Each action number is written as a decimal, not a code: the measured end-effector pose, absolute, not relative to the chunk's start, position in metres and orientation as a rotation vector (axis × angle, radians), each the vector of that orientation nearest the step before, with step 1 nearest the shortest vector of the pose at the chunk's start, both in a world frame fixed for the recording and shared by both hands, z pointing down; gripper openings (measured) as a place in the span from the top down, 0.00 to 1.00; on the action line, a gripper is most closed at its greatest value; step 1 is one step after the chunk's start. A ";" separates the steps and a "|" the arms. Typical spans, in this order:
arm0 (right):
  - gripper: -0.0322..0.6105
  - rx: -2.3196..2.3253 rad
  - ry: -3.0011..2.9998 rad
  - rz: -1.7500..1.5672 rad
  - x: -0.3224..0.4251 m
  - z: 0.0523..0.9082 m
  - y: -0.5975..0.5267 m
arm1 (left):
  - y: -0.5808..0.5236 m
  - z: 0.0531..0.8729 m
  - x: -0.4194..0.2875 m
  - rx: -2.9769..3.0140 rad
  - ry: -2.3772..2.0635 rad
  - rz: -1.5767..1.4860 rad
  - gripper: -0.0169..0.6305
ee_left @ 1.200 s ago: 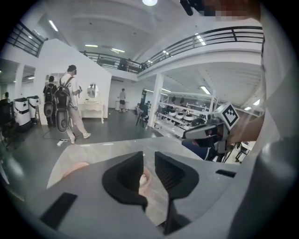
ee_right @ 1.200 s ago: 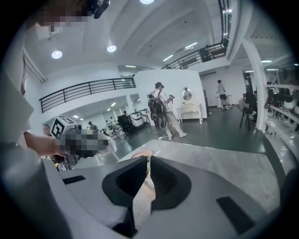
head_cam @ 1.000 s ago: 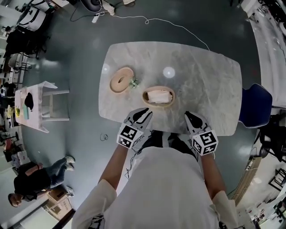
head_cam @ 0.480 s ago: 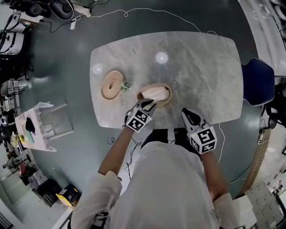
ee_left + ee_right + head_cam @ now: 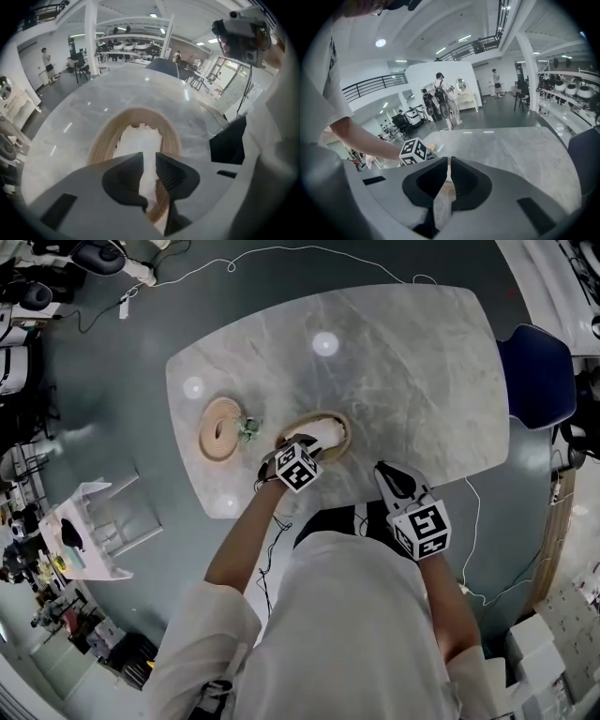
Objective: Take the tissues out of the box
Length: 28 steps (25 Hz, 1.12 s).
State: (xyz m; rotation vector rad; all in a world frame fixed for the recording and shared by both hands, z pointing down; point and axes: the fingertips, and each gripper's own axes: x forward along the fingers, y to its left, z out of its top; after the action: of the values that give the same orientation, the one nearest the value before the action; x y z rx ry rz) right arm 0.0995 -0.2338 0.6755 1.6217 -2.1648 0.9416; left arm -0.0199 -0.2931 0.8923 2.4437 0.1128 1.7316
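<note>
An oval wooden tissue box [image 5: 336,420] with white tissues [image 5: 323,434] in it stands near the front edge of the marble table [image 5: 412,362]. My left gripper [image 5: 287,447] hovers over the box's near left end. In the left gripper view its jaws [image 5: 149,161] stand open by a narrow gap just above the tissues [image 5: 140,138], inside the wooden rim [image 5: 172,137]. My right gripper [image 5: 384,471] is at the table's front edge, right of the box and apart from it. Its jaws [image 5: 449,171] are shut with nothing between them.
The box's wooden lid [image 5: 218,427] lies to the left, with a small green object [image 5: 249,430] beside it. A blue chair [image 5: 534,362] stands at the table's right end. A white rack [image 5: 94,531] is on the floor to the left, with cables beyond the table's far edge.
My left gripper has moved forward from the table's front edge to above the tissue box. The right gripper has stayed near the front edge.
</note>
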 end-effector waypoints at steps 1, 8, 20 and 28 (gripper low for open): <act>0.88 1.631 -2.158 0.944 0.101 0.676 -0.233 | -0.293 0.898 -0.020 2.436 0.130 1.763 0.84; 0.88 1.693 -2.112 0.963 0.113 0.675 -0.223 | -0.291 0.924 -0.024 2.386 0.196 1.914 0.84; 0.88 1.684 -2.140 0.926 0.124 0.665 -0.217 | -0.285 0.885 -0.013 2.458 0.107 1.787 0.95; 0.88 1.627 -2.227 0.842 0.130 0.629 -0.216 | -0.287 0.809 -0.006 2.528 -0.170 1.546 0.95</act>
State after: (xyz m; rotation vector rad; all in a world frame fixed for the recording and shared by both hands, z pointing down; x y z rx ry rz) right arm 0.1296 -0.2163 0.6287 1.6273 -2.2274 0.8424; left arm -0.0063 -0.2869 0.8088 2.5281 -0.1703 1.5459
